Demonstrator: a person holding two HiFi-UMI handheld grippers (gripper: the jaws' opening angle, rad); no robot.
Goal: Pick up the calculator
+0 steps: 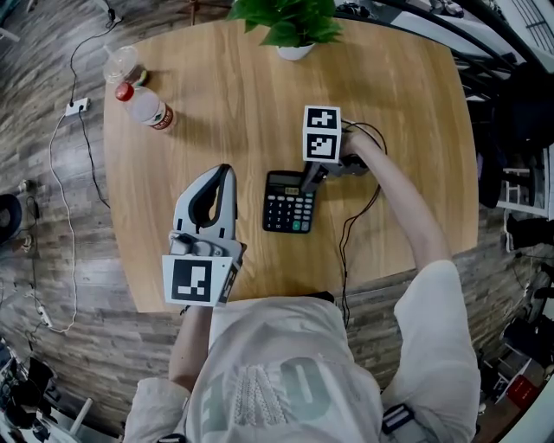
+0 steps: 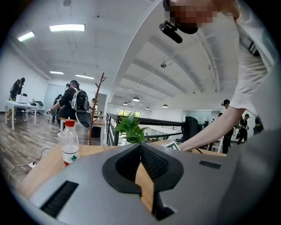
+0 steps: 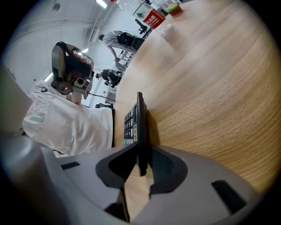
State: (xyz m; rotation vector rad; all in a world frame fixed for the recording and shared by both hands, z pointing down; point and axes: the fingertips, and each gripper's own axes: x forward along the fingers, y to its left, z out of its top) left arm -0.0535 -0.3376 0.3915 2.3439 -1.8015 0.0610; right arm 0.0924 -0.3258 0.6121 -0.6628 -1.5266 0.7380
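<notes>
1. Open office with wood-plank flooring, and in the middle a round wooden counter (image 1: 407, 130). A bottle (image 1: 145, 105) and a potted plant (image 1: 294, 26) stand at its far side.
2. The calculator (image 1: 288, 202) lies near the middle of the counter, keys up. Its long axis runs away from the person, with the display at the far end.
3. The right tongs (image 1: 309, 182) are right on it, coming in at the far right corner — the right hand is plainly the nearer one.
4. In the right gripper view the right tongs (image 3: 140, 151) are clenched on the calculator's (image 3: 139, 127) thin edge, one jaw on the key side and one on the back.
5. The right forearm (image 1: 407, 216) reaches forward across the counter, with the tongs tipped down onto the display end.
6. The left tongs (image 1: 224, 171) hover just left of the calculator, apart from it and pointing away from the person — pinched together on nothing (image 2: 140, 147).
7. The grip looks set, so a straight lift seems next. Held at one corner, the near end may droop.
</notes>
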